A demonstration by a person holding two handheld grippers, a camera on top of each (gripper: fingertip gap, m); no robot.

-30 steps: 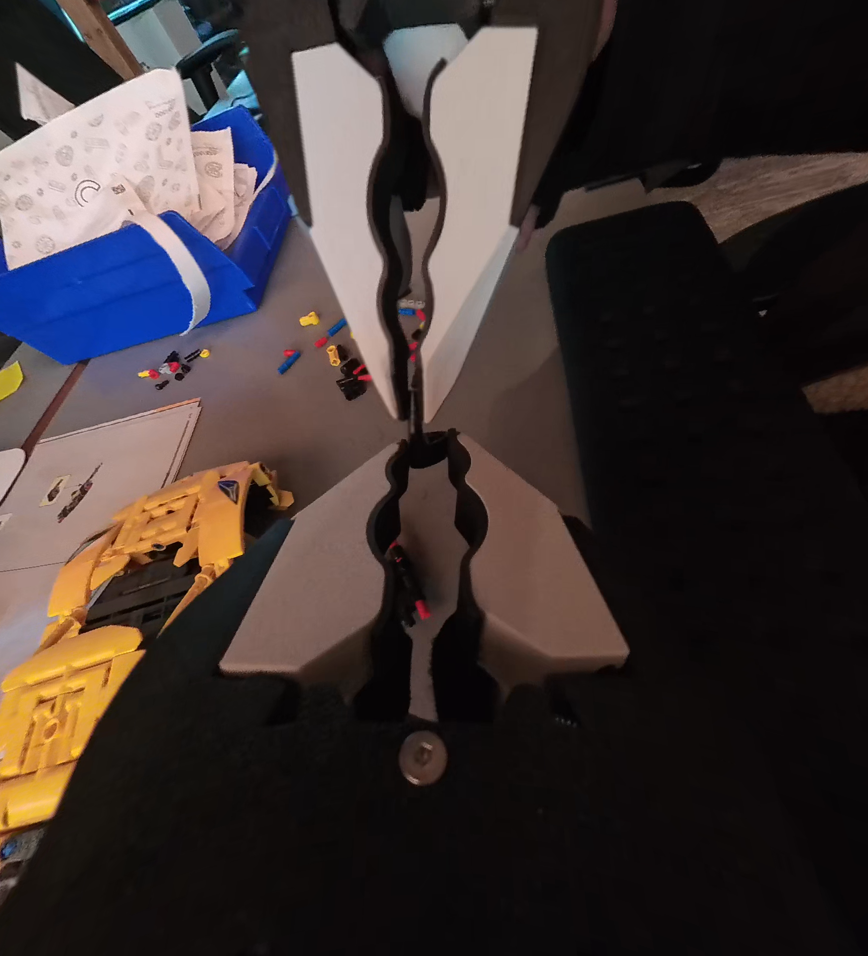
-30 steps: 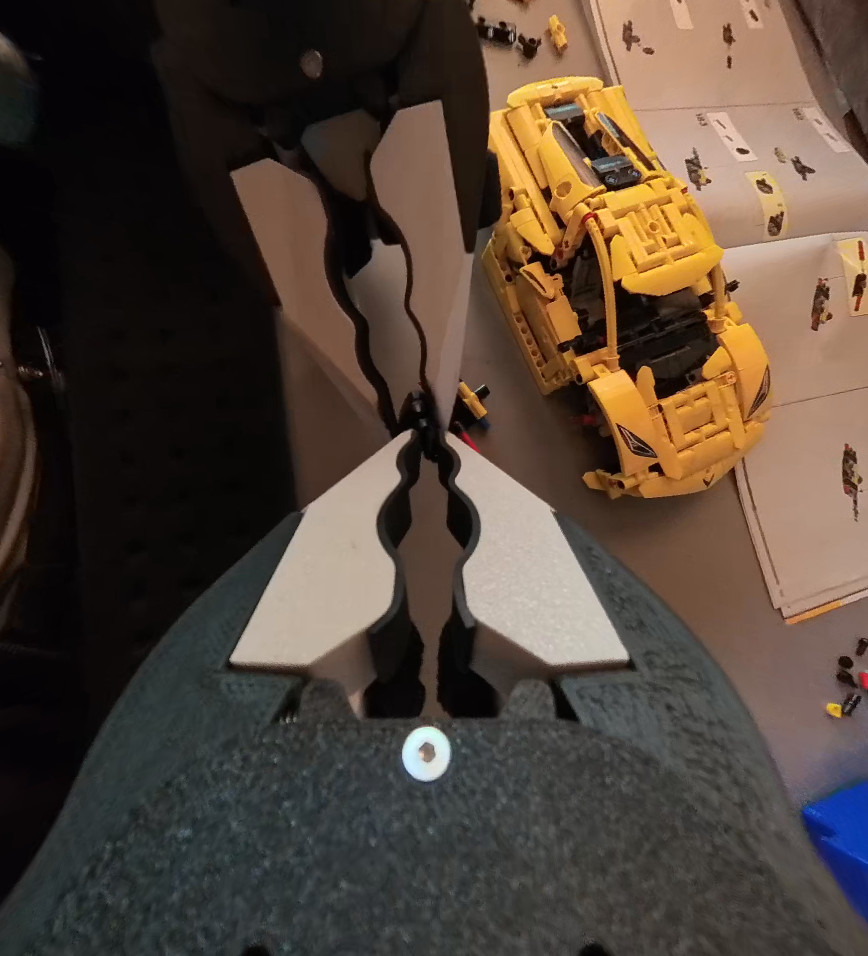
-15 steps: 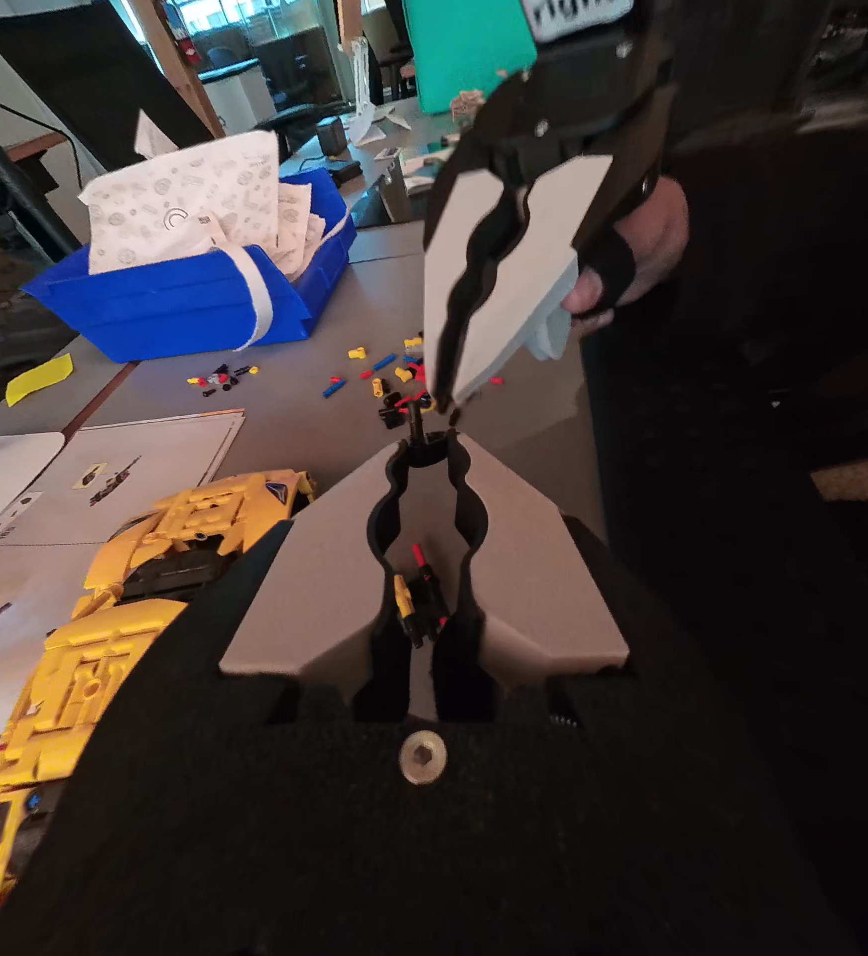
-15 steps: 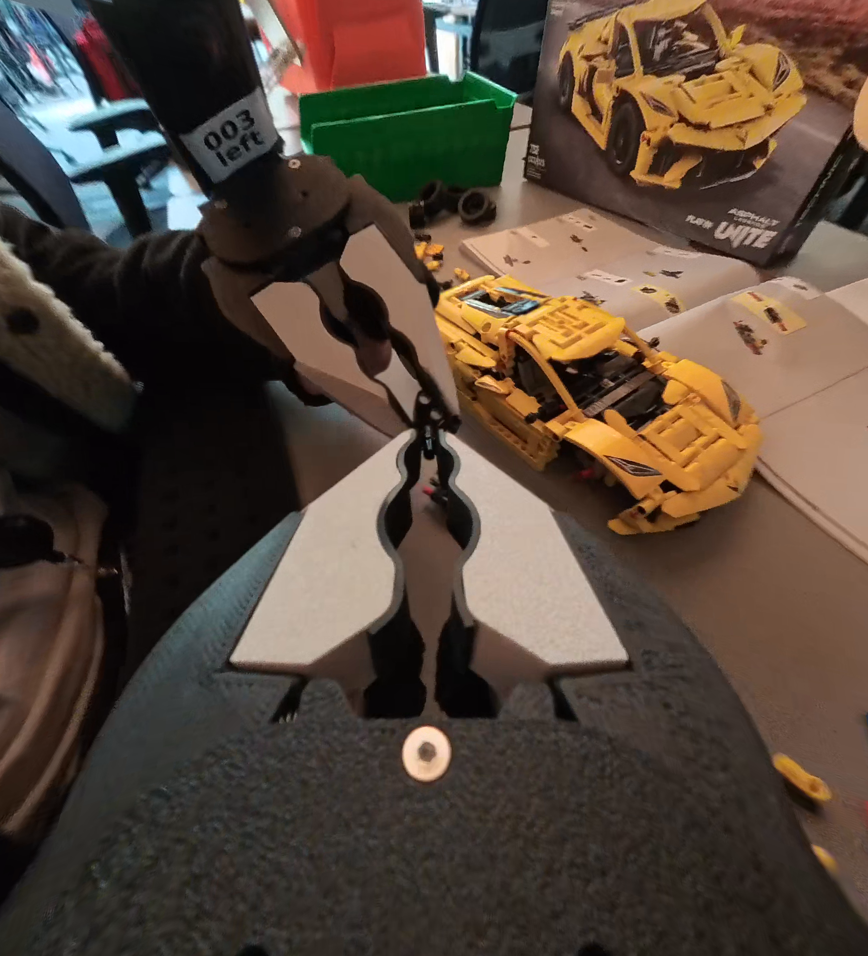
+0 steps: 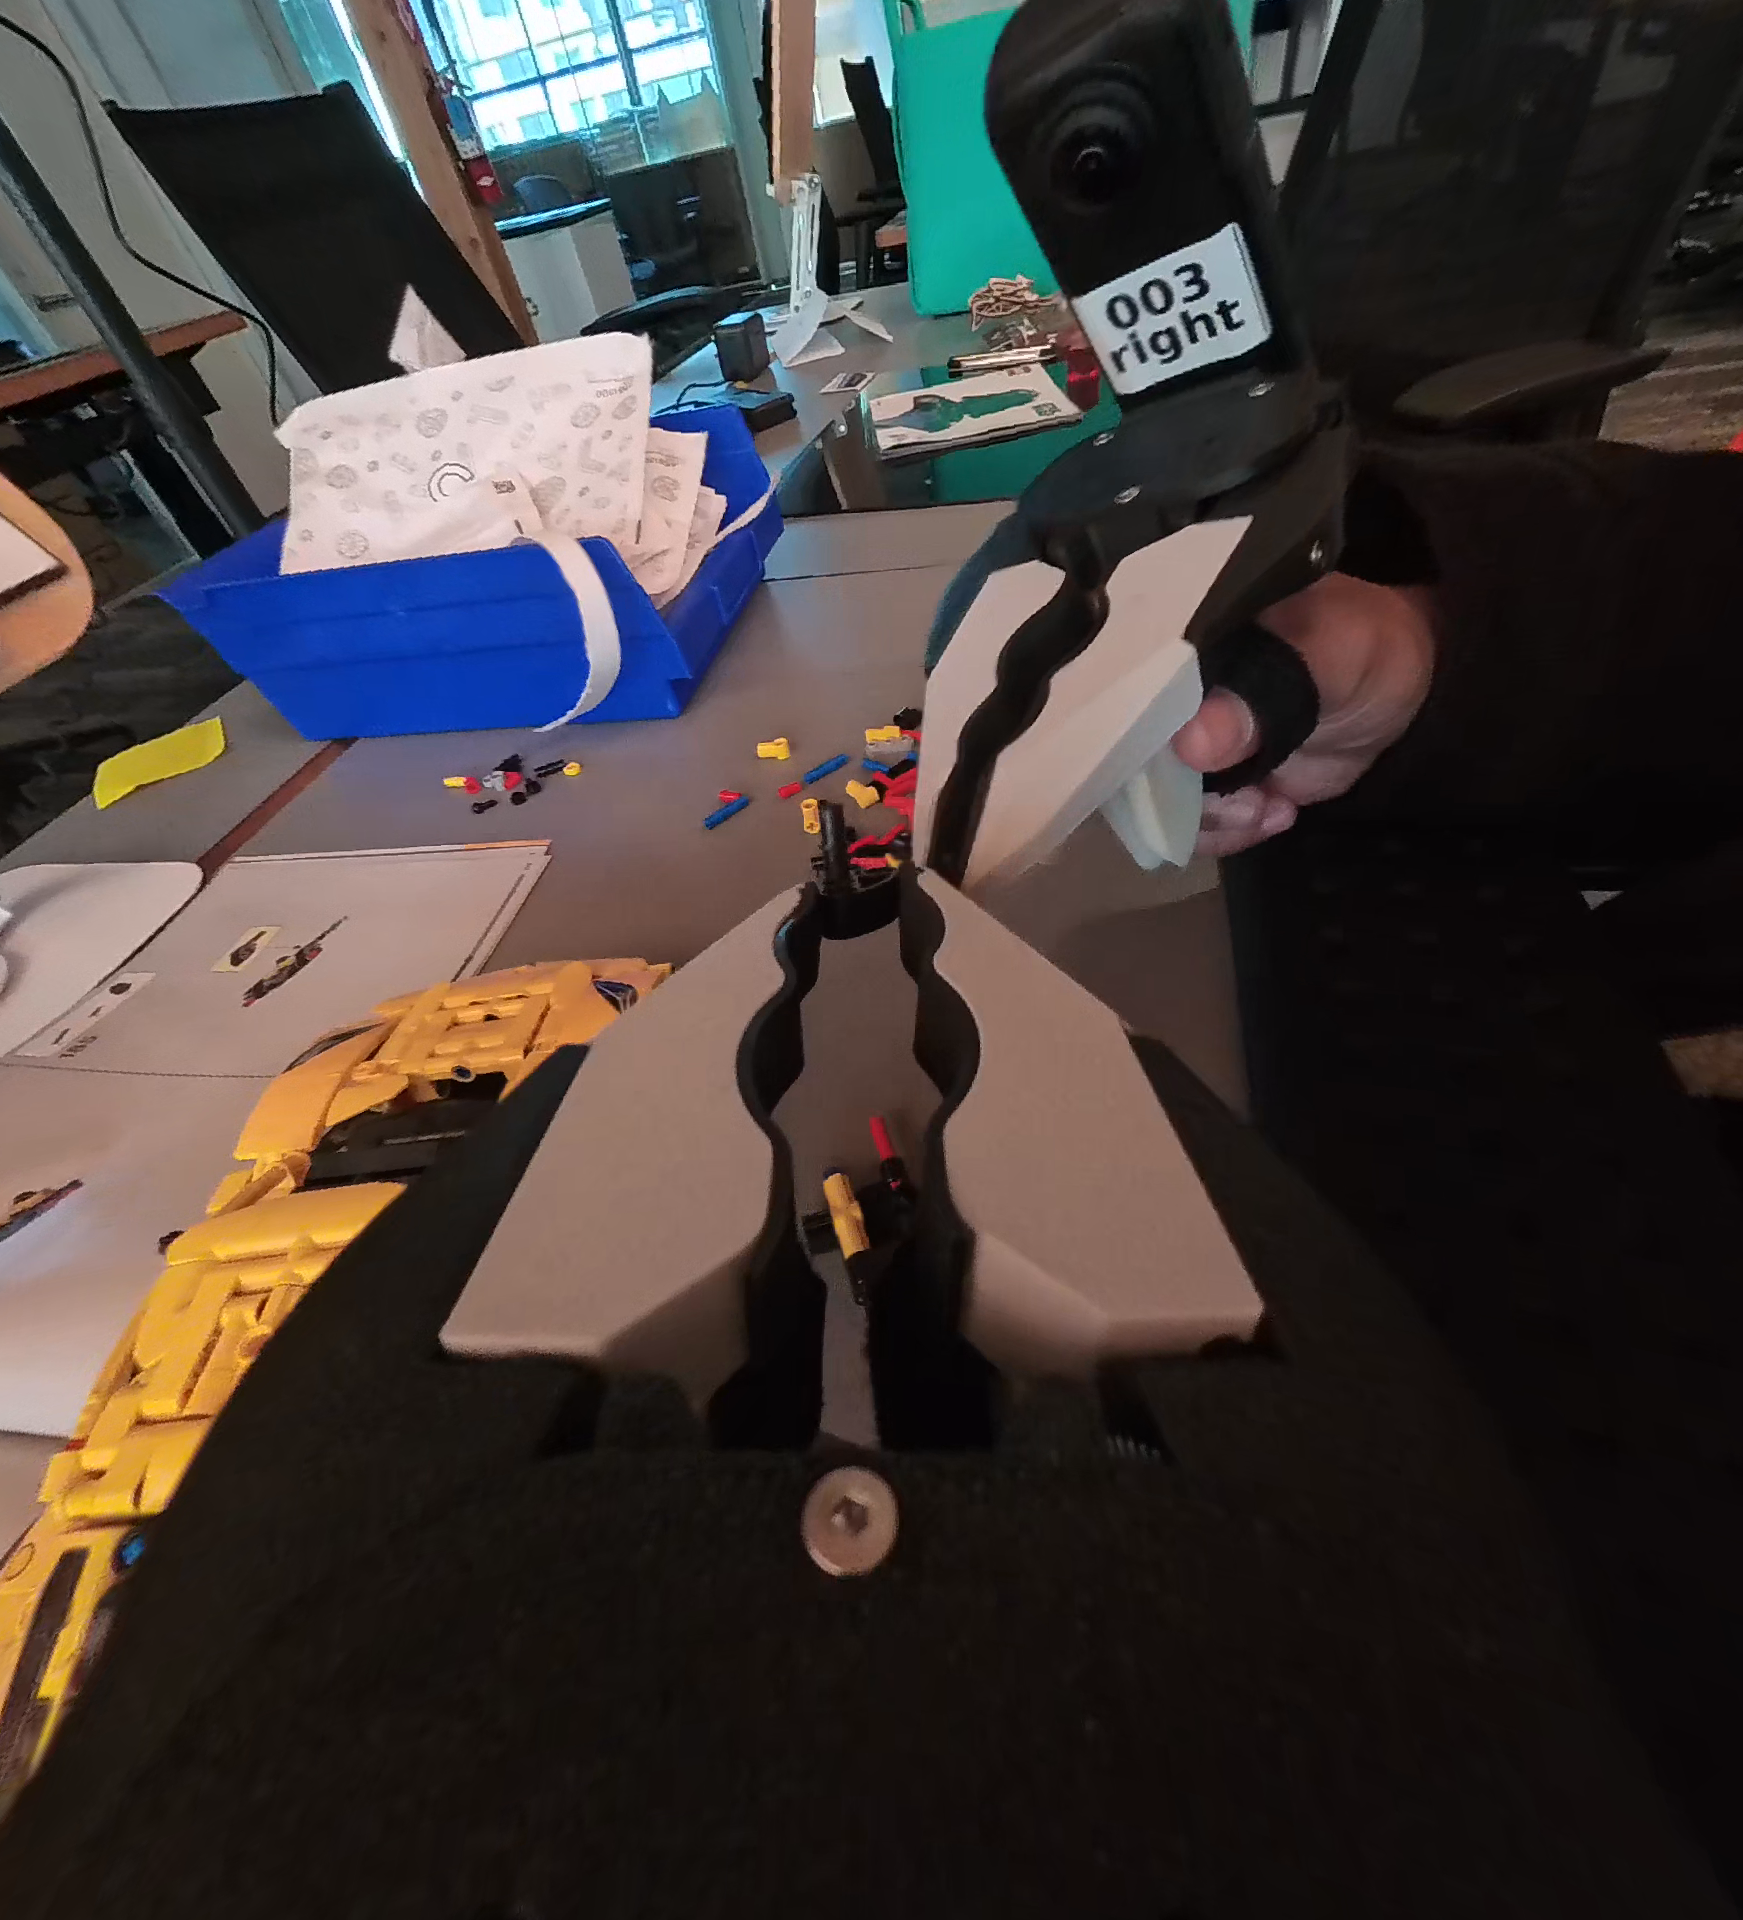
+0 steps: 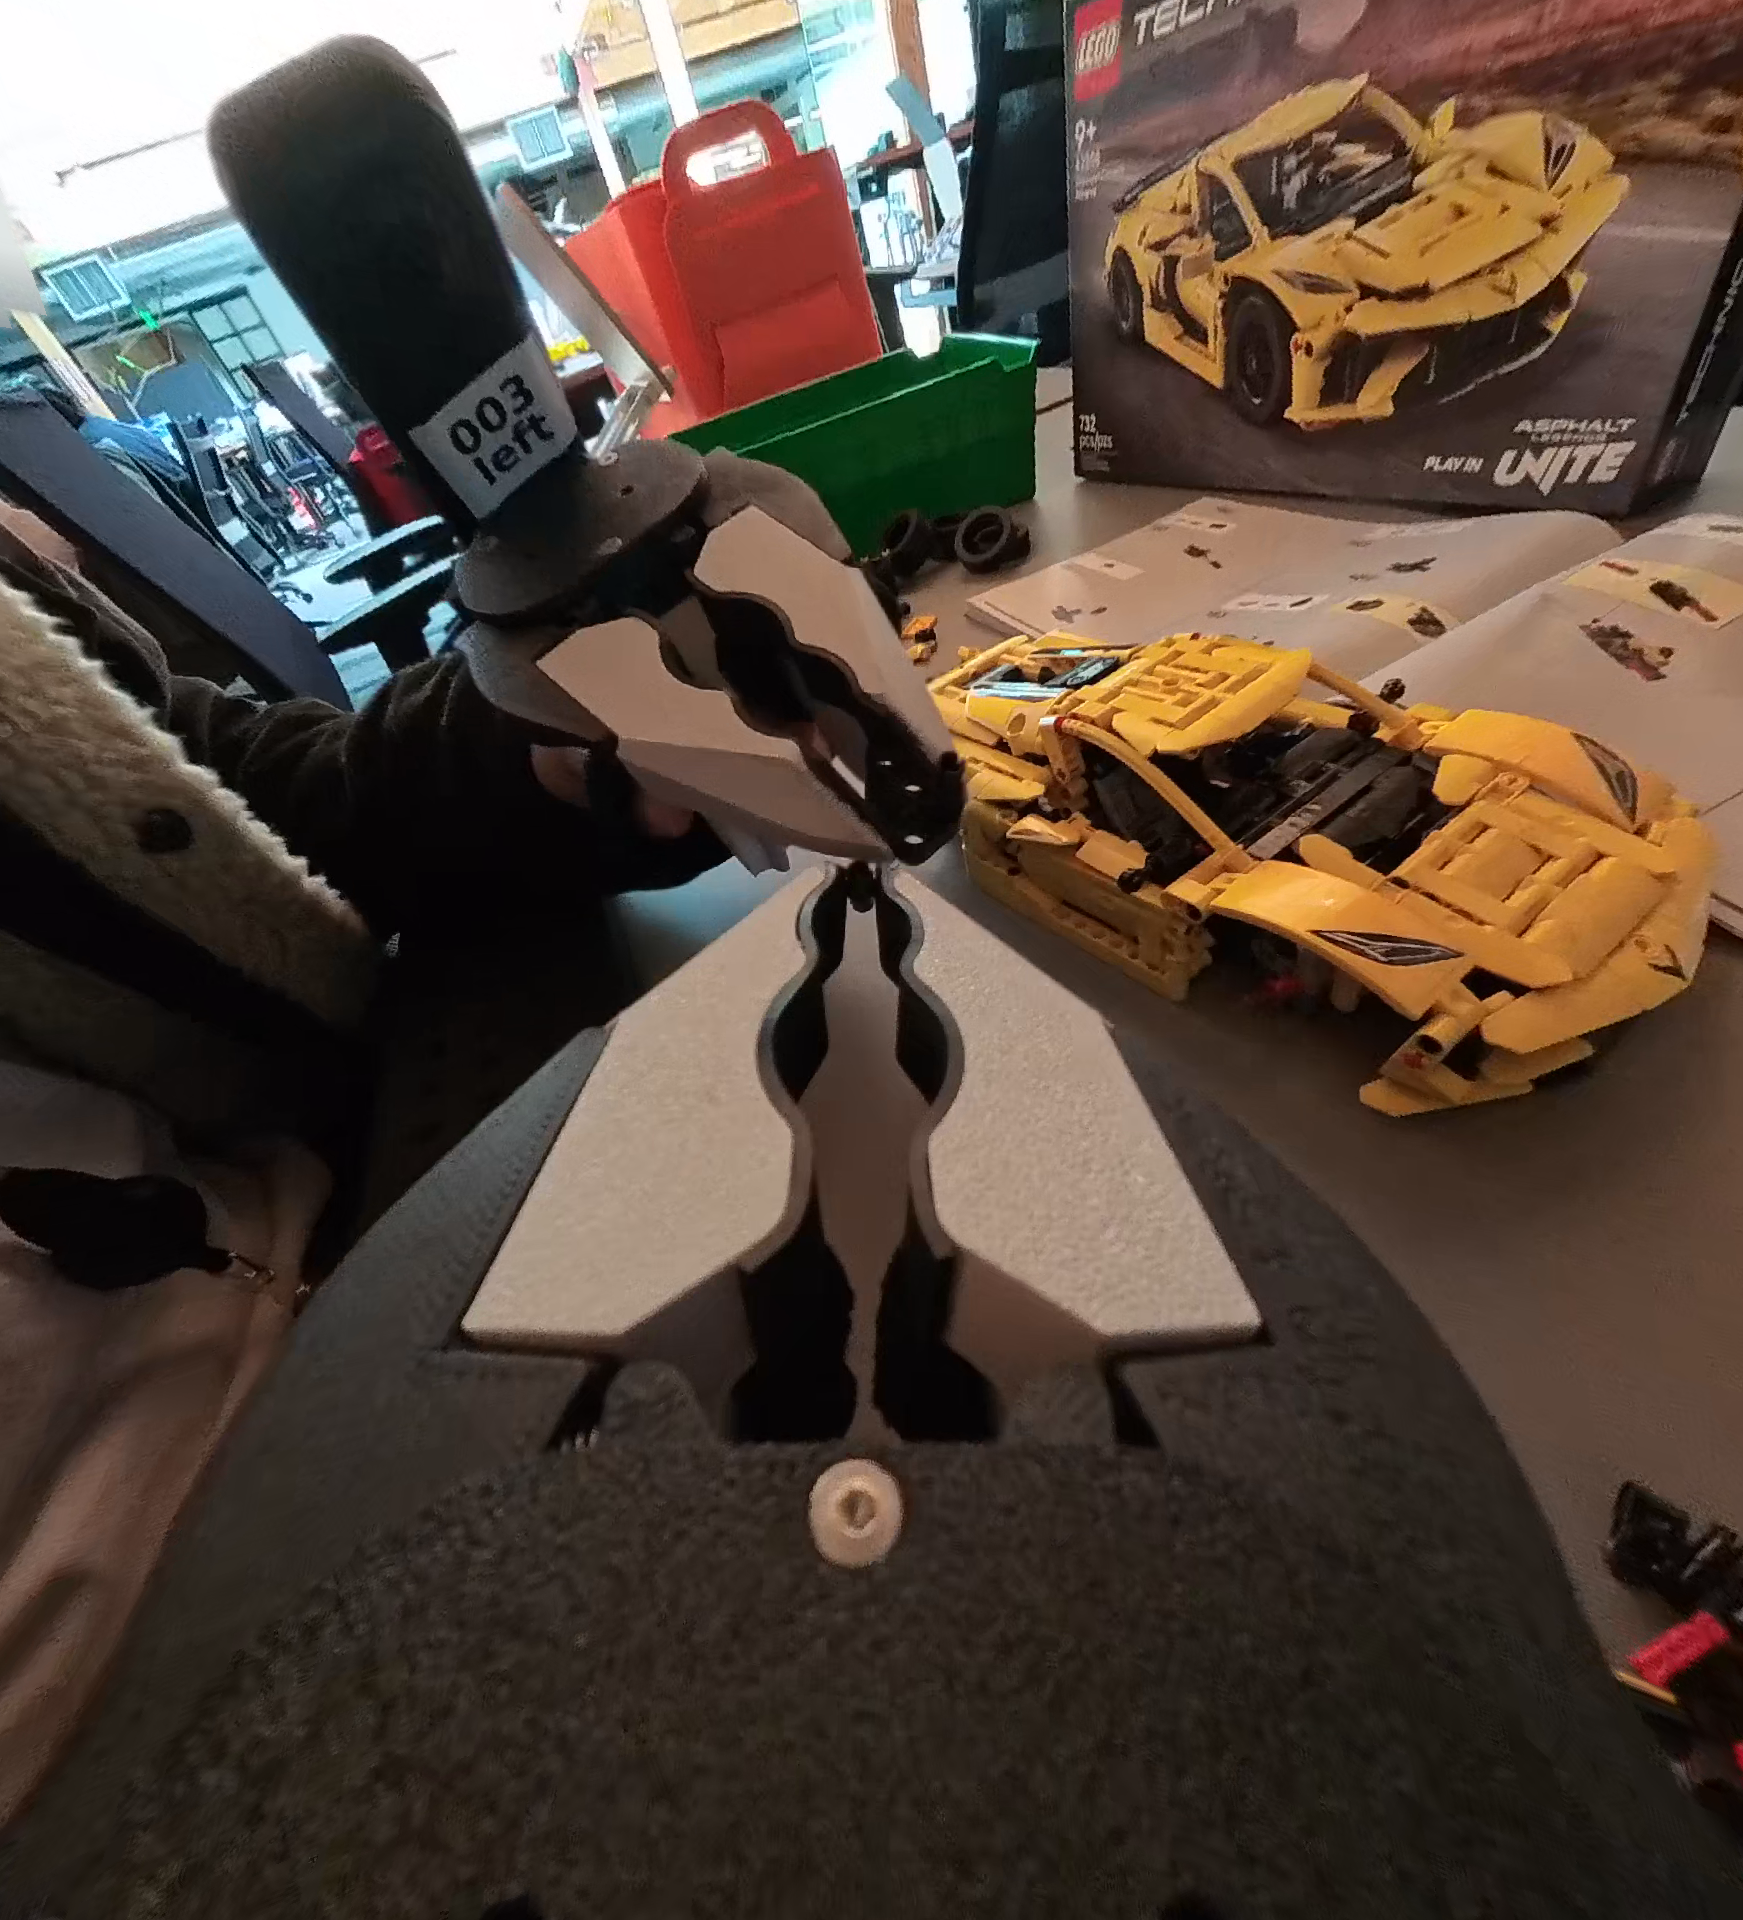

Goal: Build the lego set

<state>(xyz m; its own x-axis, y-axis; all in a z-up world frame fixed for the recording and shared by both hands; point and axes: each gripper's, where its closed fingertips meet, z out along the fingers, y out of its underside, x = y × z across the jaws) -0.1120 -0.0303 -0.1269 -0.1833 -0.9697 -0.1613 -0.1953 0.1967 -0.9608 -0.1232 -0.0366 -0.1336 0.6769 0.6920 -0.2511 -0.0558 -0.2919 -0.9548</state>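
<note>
Yellow model car (image 6: 1314,831), partly built, one item: it sits on the grey table (image 6: 1366,1299), resting partly on open instruction booklets (image 6: 1469,603), and we also see it at the lower left of the left wrist view (image 5: 327,1143).

Our left gripper (image 5: 851,888): jaws drawn close at the tips, clamped on a black beam piece (image 6: 903,795) with round holes along it; the piece is raised above the table. In the right wrist view the same gripper (image 6: 898,821) shows the beam projecting past its tips.

Our right gripper (image 6: 859,883): jaws nearly together, pinching a small dark pin (image 6: 856,888), its tip just beside the beam. We cannot tell whether pin and beam touch.

Loose parts (image 5: 825,779), red, blue, yellow, black: scattered on the table beyond the grippers.

Blue bin (image 5: 451,634), holding printed paper bags: far side of the table.

Green bin (image 6: 888,426), black tyres (image 6: 960,535) beside it.

Set box (image 6: 1366,260), upright behind the booklets.
</note>
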